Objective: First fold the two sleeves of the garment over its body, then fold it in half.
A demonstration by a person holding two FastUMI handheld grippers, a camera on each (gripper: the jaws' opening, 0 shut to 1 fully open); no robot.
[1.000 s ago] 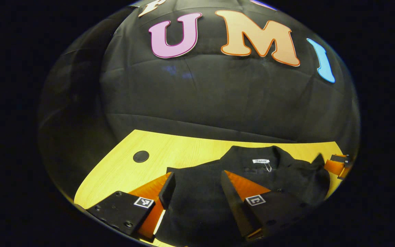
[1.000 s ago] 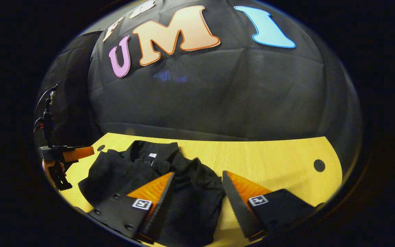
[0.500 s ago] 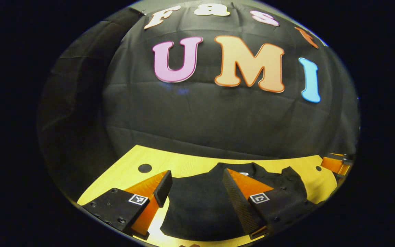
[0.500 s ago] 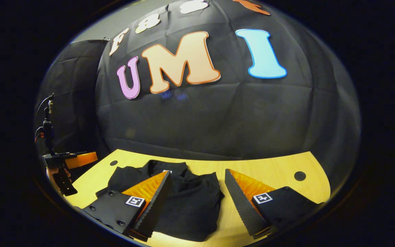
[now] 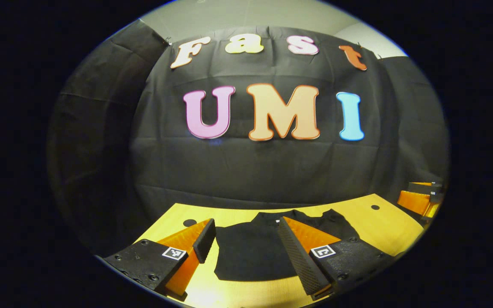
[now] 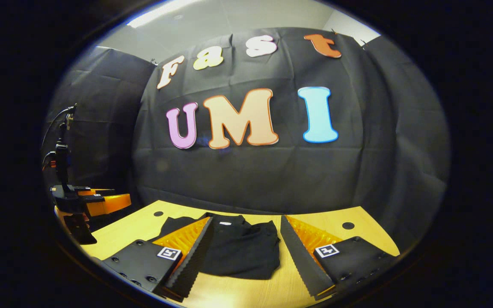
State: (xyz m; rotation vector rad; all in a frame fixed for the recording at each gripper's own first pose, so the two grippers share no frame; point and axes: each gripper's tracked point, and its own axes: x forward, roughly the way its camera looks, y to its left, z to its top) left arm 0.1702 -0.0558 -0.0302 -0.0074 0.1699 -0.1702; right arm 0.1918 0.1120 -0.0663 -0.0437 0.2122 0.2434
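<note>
A black garment (image 5: 255, 250) lies folded into a compact block on the yellow wooden table (image 5: 383, 226), its collar at the far side. In the right gripper view the same garment (image 6: 238, 252) rests ahead of my fingers. My left gripper (image 5: 245, 233) is open and held above and in front of the garment, with nothing between its fingers. My right gripper (image 6: 245, 233) is open too, also raised clear of the cloth. The right gripper (image 5: 420, 199) appears at the far right edge of the left gripper view, and the left gripper (image 6: 96, 201) at the far left of the right gripper view.
The table has small round holes, one near its left back corner (image 5: 189, 223) and one near its right back corner (image 6: 348, 225). A cable and mount (image 6: 61, 145) rise above the left gripper. Black cloth walls stand right behind the table.
Both grippers have drawn back and lifted away from the garment, which now sits smaller and lower in both views. The garment lies still on the table.
</note>
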